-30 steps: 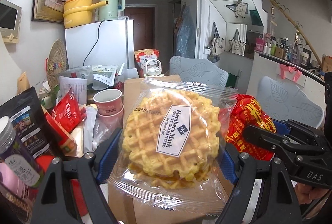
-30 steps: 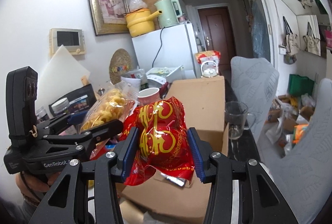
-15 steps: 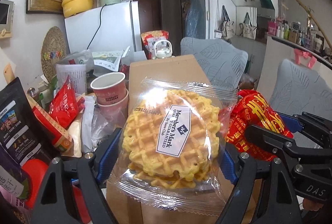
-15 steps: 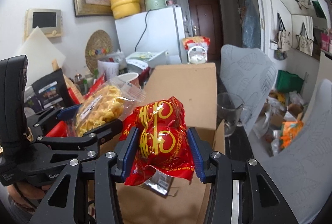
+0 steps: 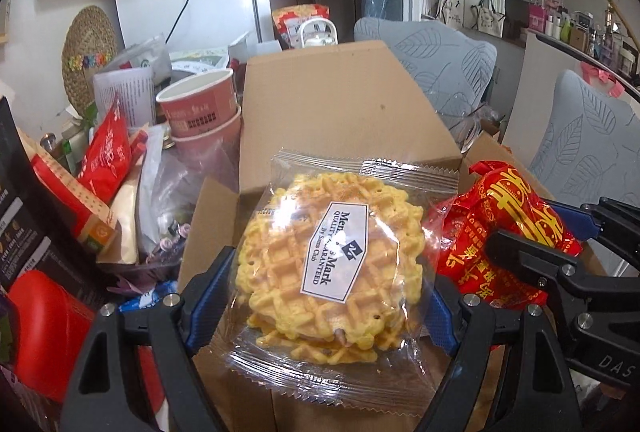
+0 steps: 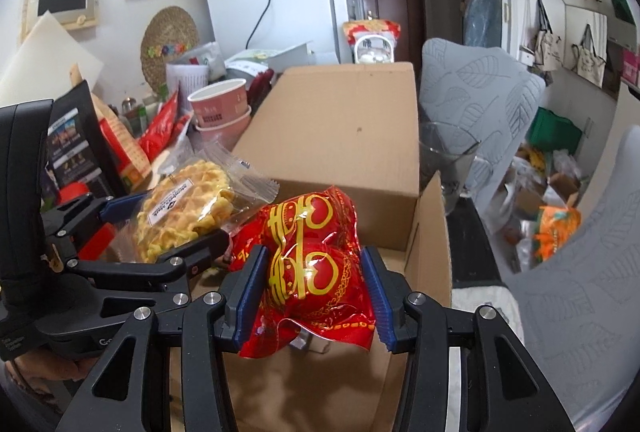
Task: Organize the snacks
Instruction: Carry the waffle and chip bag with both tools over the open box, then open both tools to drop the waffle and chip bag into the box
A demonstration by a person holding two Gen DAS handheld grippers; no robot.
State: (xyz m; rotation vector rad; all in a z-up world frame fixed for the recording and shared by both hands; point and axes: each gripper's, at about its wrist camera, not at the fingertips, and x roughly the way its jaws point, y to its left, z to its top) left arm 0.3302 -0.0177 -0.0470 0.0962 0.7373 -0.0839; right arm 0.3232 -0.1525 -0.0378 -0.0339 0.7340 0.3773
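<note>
Your left claw (image 5: pixel 324 296) is clamped on the waffle pack (image 5: pixel 332 268), your right claw (image 6: pixel 312 292) on the red packet (image 6: pixel 308 264), both above the open cardboard box (image 6: pixel 344 151).

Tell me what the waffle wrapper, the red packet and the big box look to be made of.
Waffle wrapper: clear, glossy plastic film; the waffles show through, its end seals are crimped.
Red packet: shiny, crinkled film, probably foil-lined plastic; it glints, with gold print.
Big box: plain brown cardboard, matte, with raw cut flap edges.
</note>
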